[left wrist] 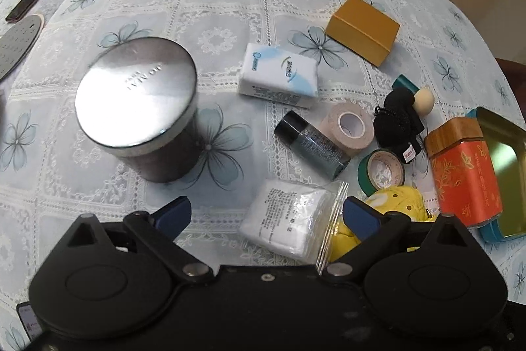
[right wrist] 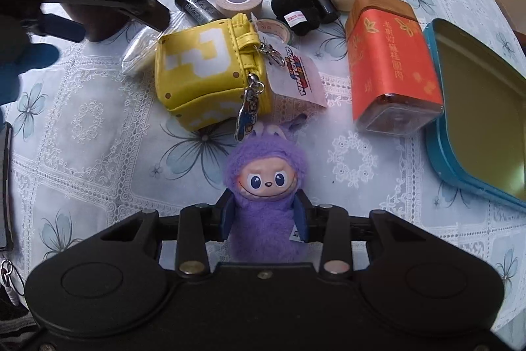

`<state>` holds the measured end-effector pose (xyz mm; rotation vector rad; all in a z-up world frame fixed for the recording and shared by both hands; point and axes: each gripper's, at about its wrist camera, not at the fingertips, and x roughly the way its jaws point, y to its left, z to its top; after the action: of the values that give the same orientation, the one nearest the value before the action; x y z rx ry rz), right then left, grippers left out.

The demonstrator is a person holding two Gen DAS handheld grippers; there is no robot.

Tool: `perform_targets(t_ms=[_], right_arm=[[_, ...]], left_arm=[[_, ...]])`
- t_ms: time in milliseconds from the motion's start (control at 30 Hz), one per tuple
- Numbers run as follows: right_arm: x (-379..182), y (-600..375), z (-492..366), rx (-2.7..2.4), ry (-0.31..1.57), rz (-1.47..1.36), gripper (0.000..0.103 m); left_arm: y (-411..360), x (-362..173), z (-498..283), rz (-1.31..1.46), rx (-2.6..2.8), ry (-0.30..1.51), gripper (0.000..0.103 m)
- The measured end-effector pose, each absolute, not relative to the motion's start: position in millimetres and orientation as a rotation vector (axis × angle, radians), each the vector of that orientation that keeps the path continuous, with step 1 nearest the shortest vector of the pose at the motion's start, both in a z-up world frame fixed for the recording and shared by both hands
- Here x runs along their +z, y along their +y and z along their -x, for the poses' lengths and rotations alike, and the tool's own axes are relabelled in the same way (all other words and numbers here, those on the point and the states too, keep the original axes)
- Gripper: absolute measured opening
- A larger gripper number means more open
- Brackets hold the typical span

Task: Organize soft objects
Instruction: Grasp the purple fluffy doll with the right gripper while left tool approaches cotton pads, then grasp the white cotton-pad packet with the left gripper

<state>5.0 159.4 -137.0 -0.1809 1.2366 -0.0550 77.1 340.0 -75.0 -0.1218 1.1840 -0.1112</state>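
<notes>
- The right gripper [right wrist: 265, 213] is clamped on the purple plush doll [right wrist: 265, 186], which sits just in front of the yellow cube pouch [right wrist: 210, 74].
- The left gripper [left wrist: 266, 216] gapes wide over a clear bag of white pads [left wrist: 292, 216]; nothing is gripped.
- An orange tin [right wrist: 391, 68] and an open blue tin [right wrist: 476, 134] crowd the doll's right.
- Only the left wrist view shows the round silver-lidded canister [left wrist: 138, 101].

Black tongs [right wrist: 266, 216], blue pads [right wrist: 300, 219]
</notes>
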Motion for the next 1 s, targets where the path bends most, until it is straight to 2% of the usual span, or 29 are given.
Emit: perform_targets(t_ms=[67,100,167,200,233,267,367,400,500,567,600,633,667,700,833,900,1000], right_arm=[[-133,162,-1,-0.044,1.233,0.187,0.038],[-131,162,1,-0.037,1.235,0.187,0.038],[-128,163,4,-0.017,1.239,0.186,0.038],[-126,163,5,-0.009,1.240,0.185,0.038],[-125,163,6,-0.003,1.241,0.186,0.038],[-125,161,7,0.001,1.243,0.191,0.038],[-124,158,8,-0.003,1.248,0.201,0.038],[-124,157,8,-0.007,1.249,0.199,0.038],[-122,154,7,-0.015,1.251,0.178,0.038],[-123,153,6,-0.020,1.254,0.174,0.038],[-123,153,6,-0.021,1.256,0.174,0.038],[-124,153,5,-0.019,1.259,0.173,0.038],[-124,153,6,-0.017,1.260,0.172,0.038],[-124,153,6,-0.016,1.258,0.171,0.038],[-124,153,7,-0.002,1.256,0.157,0.038],[-122,153,7,0.007,1.258,0.145,0.038],[-119,153,8,0.009,1.252,0.135,0.038]], left_arm=[[339,-81,-78,0.134,-0.109,1.186,0.096],[341,-83,-77,0.145,-0.110,1.183,0.093],[346,-83,-76,0.174,-0.124,1.181,0.080],[347,-83,-75,0.184,-0.133,1.182,0.068],[349,-83,-74,0.188,-0.139,1.189,0.053],[350,-84,-73,0.177,-0.138,1.204,0.047],[355,-81,-59,0.159,-0.157,1.189,0.042],[357,-80,-54,0.143,-0.152,1.189,0.036],[362,-78,-39,0.055,-0.123,1.193,0.034],[367,-82,-31,0.013,-0.112,1.215,0.036],[372,-84,-27,0.010,-0.111,1.236,0.045],[378,-86,-24,0.021,-0.110,1.245,0.061],[383,-87,-22,0.038,-0.099,1.249,0.071],[388,-88,-21,0.054,-0.077,1.249,0.087],[400,-86,-29,0.148,-0.009,1.229,0.090],[397,-85,-38,0.170,0.010,1.214,0.095],[387,-84,-51,0.175,-0.003,1.199,0.095]])
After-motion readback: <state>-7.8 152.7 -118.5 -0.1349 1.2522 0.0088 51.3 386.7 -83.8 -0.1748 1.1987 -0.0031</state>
